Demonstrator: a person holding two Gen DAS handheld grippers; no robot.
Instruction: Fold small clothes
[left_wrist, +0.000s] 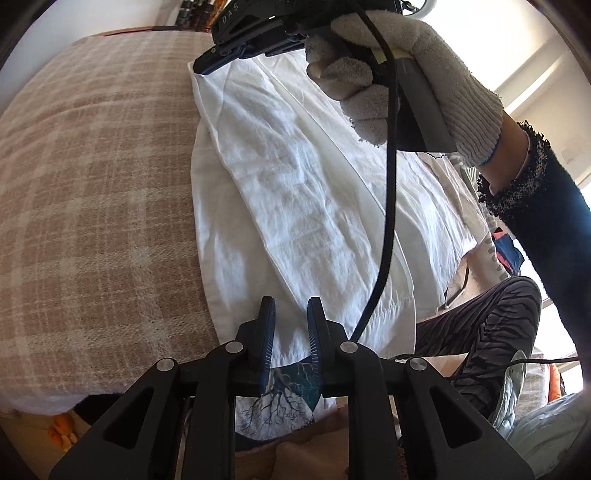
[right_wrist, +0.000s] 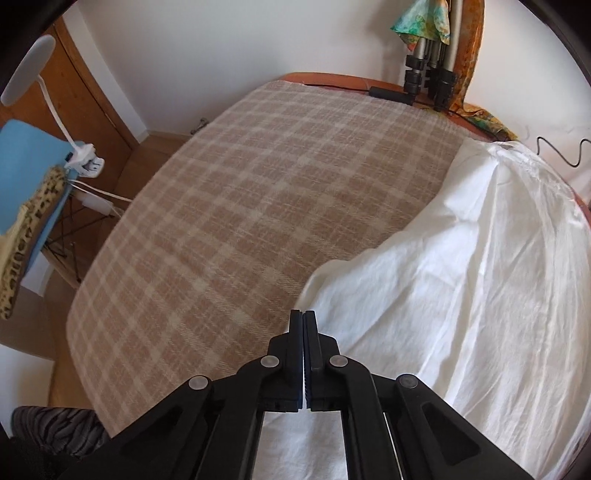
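Observation:
A white garment (left_wrist: 295, 206) lies partly folded lengthwise on a beige plaid blanket (left_wrist: 92, 192). My left gripper (left_wrist: 291, 314) is open, its fingers hovering over the garment's near hem, holding nothing. My right gripper shows in the left wrist view (left_wrist: 207, 62) at the garment's far corner, held by a gloved hand (left_wrist: 406, 66). In the right wrist view my right gripper (right_wrist: 303, 317) is shut on the white garment (right_wrist: 461, 280), a thin white edge showing between the pads; the cloth drapes to the right.
The plaid blanket (right_wrist: 258, 192) covers the table. A blue chair (right_wrist: 29, 162) with a leopard-print cloth and a clip lamp (right_wrist: 85, 158) stands at the left. Tripod legs (right_wrist: 428, 77) and a black cable stand at the far edge. My leg in striped trousers (left_wrist: 491, 325) is at the right.

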